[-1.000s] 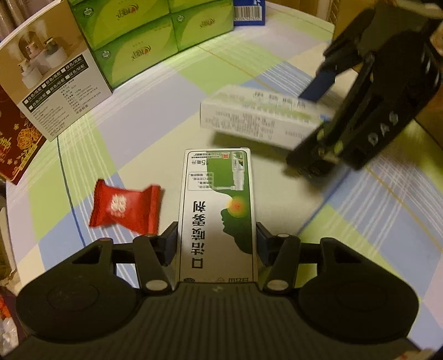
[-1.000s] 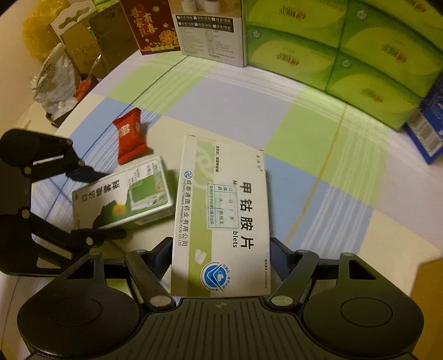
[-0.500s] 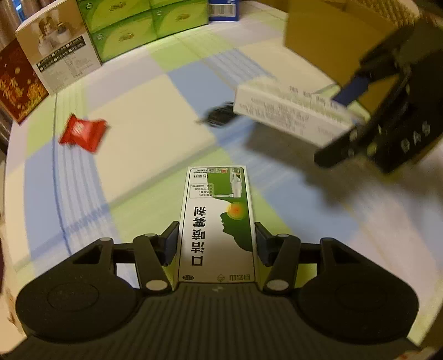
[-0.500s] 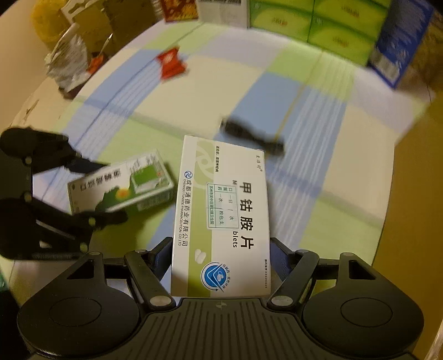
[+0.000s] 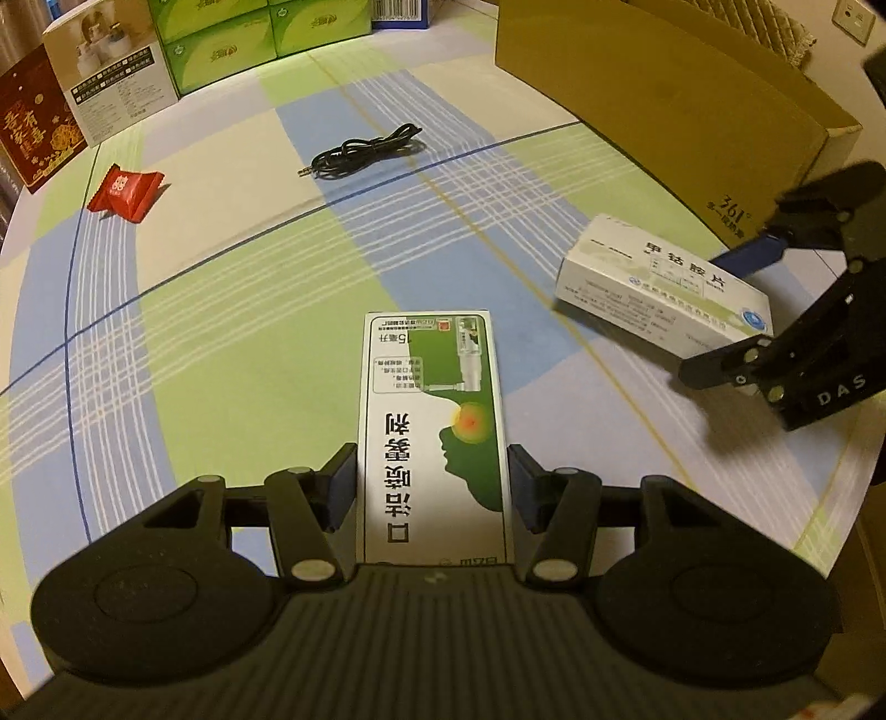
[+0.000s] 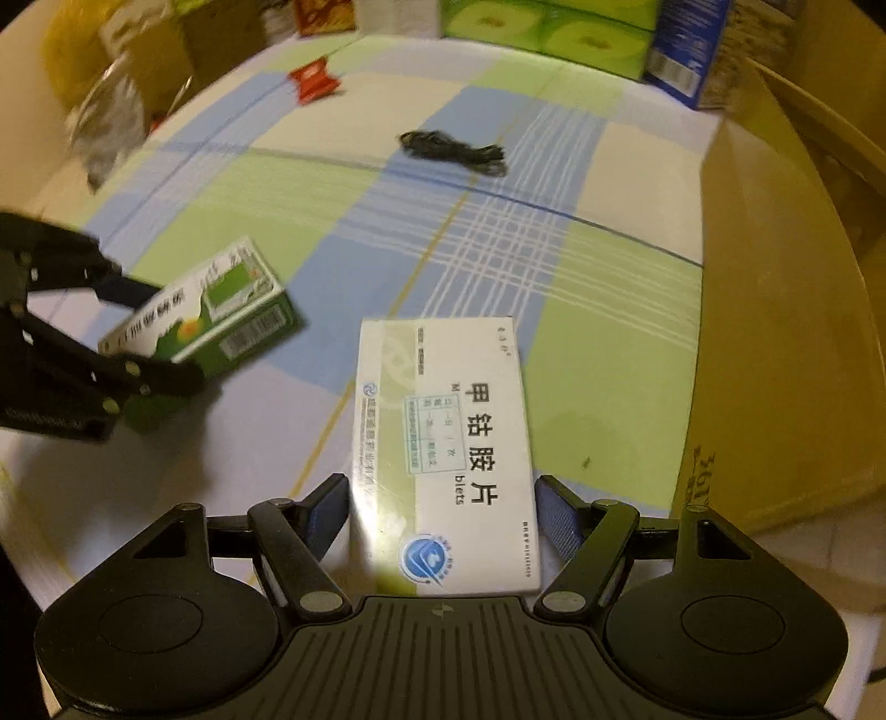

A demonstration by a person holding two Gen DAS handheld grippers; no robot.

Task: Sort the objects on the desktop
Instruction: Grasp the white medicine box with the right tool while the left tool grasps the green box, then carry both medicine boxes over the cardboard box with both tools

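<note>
My left gripper (image 5: 432,482) is shut on a green and white spray box (image 5: 432,421), held lengthwise between its blue pads above the checked tablecloth. From the right wrist view the same spray box (image 6: 205,315) hangs at the left, tilted, in the left gripper (image 6: 160,338). My right gripper (image 6: 443,498) is shut on a white tablet box (image 6: 443,421), also off the cloth. In the left wrist view that tablet box (image 5: 659,288) and the right gripper (image 5: 714,315) are at the right, close to a large brown cardboard box (image 5: 664,99).
A coiled black cable (image 5: 360,152) and a red candy (image 5: 124,188) lie on the cloth farther back. Green tissue packs (image 5: 266,27), a white product carton (image 5: 105,77) and a red box (image 5: 33,127) line the far edge. The cardboard box wall (image 6: 775,332) bounds the right side.
Both grippers have carried their boxes rightward across the table. The candy has dropped back to the far left; the cable and the cardboard box have come into view.
</note>
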